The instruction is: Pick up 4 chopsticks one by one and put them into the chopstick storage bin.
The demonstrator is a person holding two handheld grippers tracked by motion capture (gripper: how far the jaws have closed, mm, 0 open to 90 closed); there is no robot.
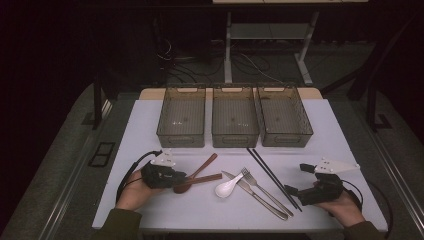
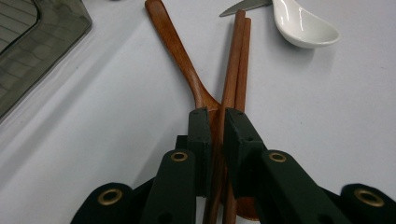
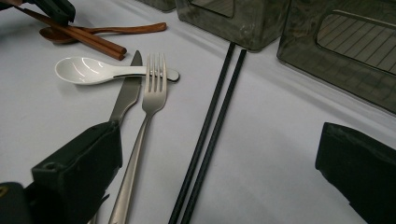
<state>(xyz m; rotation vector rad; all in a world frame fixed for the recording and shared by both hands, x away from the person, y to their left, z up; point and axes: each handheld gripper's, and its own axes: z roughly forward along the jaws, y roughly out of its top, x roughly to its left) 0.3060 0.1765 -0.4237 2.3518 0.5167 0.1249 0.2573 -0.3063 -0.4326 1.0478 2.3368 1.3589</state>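
Note:
My left gripper is shut on a pair of brown wooden chopsticks, which run between its black pads. Under them a wooden spoon lies on the white table, its bowl beneath the jaws. My right gripper stands open at the table's right, nothing gripped; a pair of black chopsticks lies flat on the table in the gap between its jaws. A fork, a knife and a white soup spoon lie between the two grippers.
Three smoky translucent bins stand in a row at the table's back: left bin, middle bin, right bin. Table edges run close to both hands. Desk legs and cables show on the dark floor beyond.

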